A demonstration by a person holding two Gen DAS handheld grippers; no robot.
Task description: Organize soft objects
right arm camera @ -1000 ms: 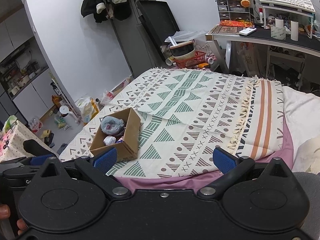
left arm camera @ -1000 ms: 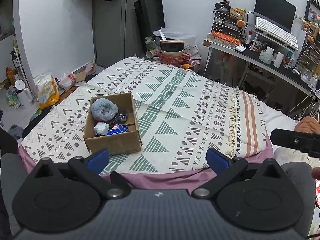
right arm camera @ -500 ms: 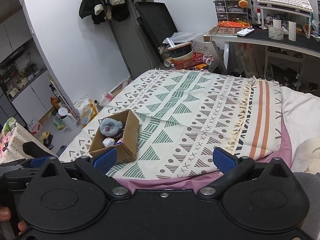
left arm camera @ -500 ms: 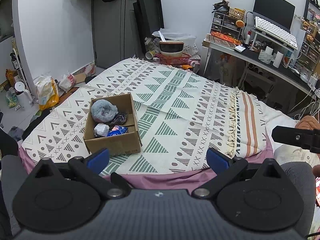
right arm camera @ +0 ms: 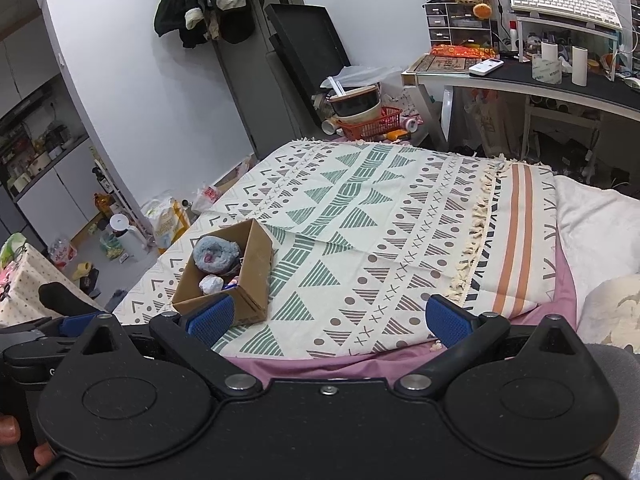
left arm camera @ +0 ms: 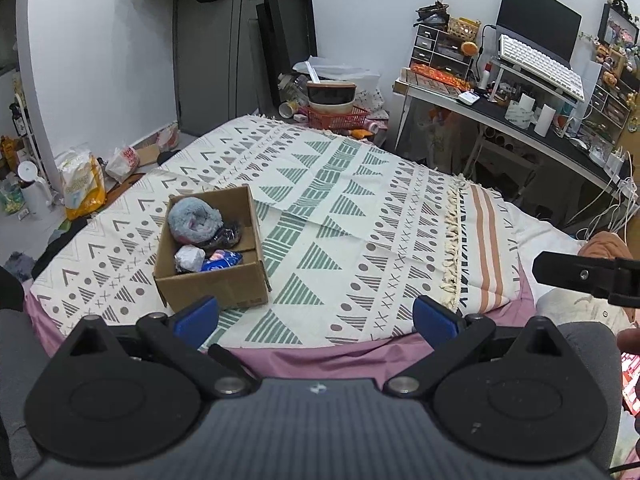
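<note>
A cardboard box (left arm camera: pixel 224 284) (right arm camera: pixel 256 276) sits on the patterned blanket (left arm camera: pixel 340 216) near the bed's front left corner. Inside lie a fluffy grey-blue soft toy (left arm camera: pixel 191 220) (right arm camera: pixel 216 253), a black crumpled item (left arm camera: pixel 228 236), a white wad (left arm camera: pixel 189 257) (right arm camera: pixel 211 283) and a blue packet (left arm camera: pixel 221 260). My left gripper (left arm camera: pixel 316 322) is open and empty, held back from the bed edge, the box just beyond its left pad. My right gripper (right arm camera: pixel 330 320) is open and empty too, also short of the bed. The right gripper's black body (left arm camera: pixel 588 276) shows at the left wrist view's right edge.
A cluttered desk (left arm camera: pixel 520 120) with keyboard and monitor stands at the back right. A red basket with bowls (left arm camera: pixel 334 110) sits beyond the bed's far end. Bags (left arm camera: pixel 82 188) and bottles litter the floor at left. A white pillow (right arm camera: pixel 596 224) lies on the bed's right side.
Both grippers have drawn back slightly and risen, so the bed and box look a little farther away. The box's contents are unchanged and both jaws stay wide.
</note>
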